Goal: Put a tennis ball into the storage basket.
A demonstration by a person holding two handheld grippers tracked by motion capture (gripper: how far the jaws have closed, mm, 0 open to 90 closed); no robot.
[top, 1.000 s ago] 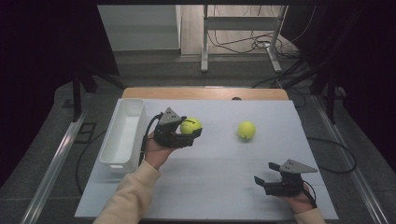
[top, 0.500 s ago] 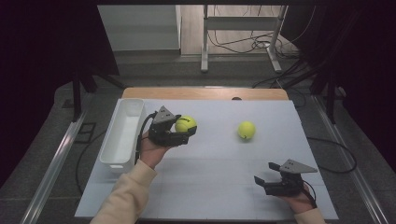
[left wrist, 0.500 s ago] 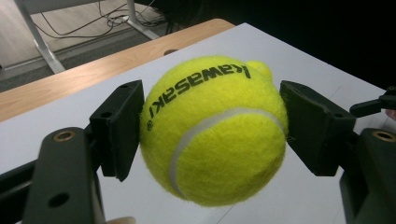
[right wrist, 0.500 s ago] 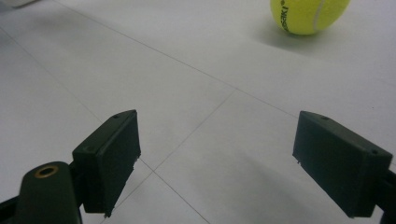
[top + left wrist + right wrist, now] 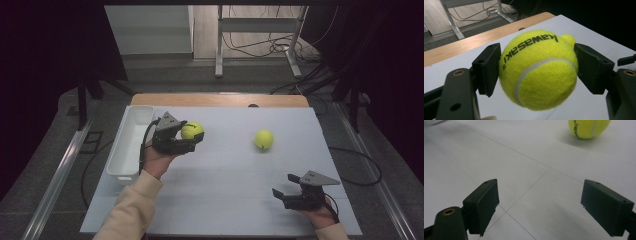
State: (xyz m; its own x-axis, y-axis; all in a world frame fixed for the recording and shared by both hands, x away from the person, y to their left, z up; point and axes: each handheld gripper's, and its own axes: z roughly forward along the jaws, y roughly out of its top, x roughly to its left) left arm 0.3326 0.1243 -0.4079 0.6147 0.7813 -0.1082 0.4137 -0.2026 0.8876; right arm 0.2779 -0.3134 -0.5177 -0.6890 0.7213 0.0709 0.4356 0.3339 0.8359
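My left gripper [image 5: 189, 136] is shut on a yellow tennis ball [image 5: 192, 131] and holds it above the white table [image 5: 225, 200], just right of the white bin [image 5: 127, 145]. In the left gripper view both pads press the ball [image 5: 537, 71] from either side, and its black lettering faces up. A second tennis ball [image 5: 263, 139] lies on the table right of centre; its top peeks out behind the held ball [image 5: 569, 38]. My right gripper [image 5: 284, 192] rests low near the front right edge, open, with nothing between its jaws [image 5: 540, 206]. The loose ball [image 5: 587, 127] lies ahead of it.
The long white bin stands along the table's left side. A wooden strip [image 5: 220, 100] runs along the far edge. Beyond it are a metal stand [image 5: 257, 40] and floor cables [image 5: 250, 47]. Dark surroundings flank both sides.
My left gripper has carried the held ball slightly leftward, toward the bin. The right gripper and the loose ball have stayed put.
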